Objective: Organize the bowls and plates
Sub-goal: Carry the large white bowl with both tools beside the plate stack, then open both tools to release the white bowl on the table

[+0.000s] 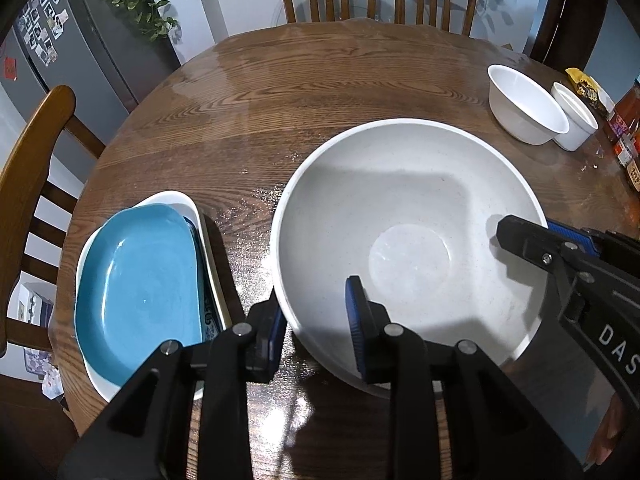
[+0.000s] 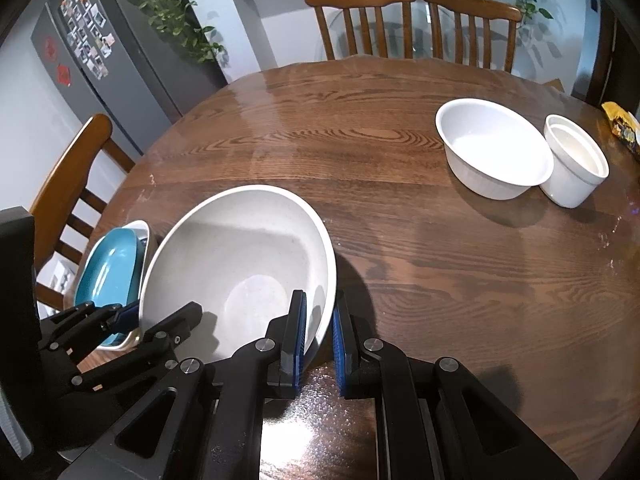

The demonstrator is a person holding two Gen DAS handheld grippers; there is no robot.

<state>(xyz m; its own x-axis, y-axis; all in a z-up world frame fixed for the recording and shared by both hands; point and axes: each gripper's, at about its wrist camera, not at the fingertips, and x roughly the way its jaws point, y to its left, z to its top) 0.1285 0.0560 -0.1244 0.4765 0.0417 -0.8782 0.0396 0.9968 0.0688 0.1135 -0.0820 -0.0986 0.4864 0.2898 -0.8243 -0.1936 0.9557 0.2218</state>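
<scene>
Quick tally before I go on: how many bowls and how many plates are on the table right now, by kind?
Large speckled bowl, its rim straddled by both grippers: 1
White bowl: 1
Small white cup-shaped bowl: 1
Blue plate: 1
White dish under the blue plate: 1; a patterned edge between them may be a third.
Total: 5 sure
</scene>
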